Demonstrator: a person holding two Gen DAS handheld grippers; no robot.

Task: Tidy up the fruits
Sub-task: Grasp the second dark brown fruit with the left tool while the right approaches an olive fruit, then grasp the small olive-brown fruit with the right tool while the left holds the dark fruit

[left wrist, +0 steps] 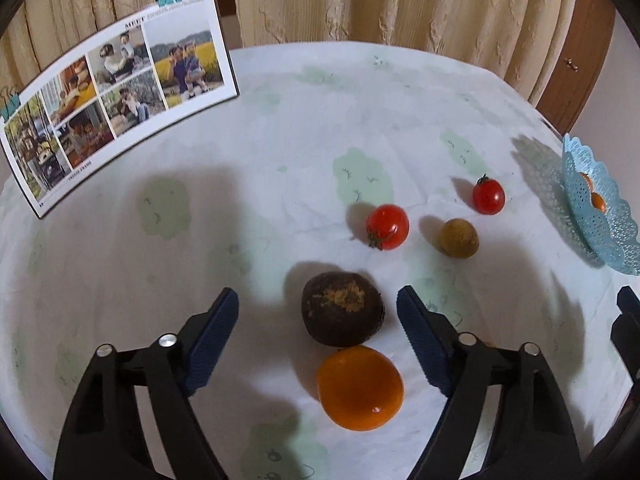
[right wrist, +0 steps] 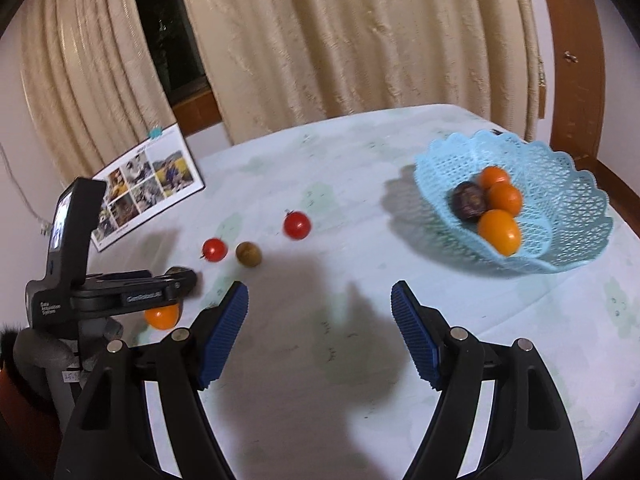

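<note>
Your left wrist view looks steeply down, close over the desk (left wrist: 280, 120); your right wrist view faces it shallower, from farther back. Both share the tomatoes (left wrist: 387, 227) and basket (right wrist: 560, 208).

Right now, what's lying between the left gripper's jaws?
In the left wrist view, the dark brown fruit sits between the open left gripper jaws, untouched, with the orange just nearer the camera.
</note>
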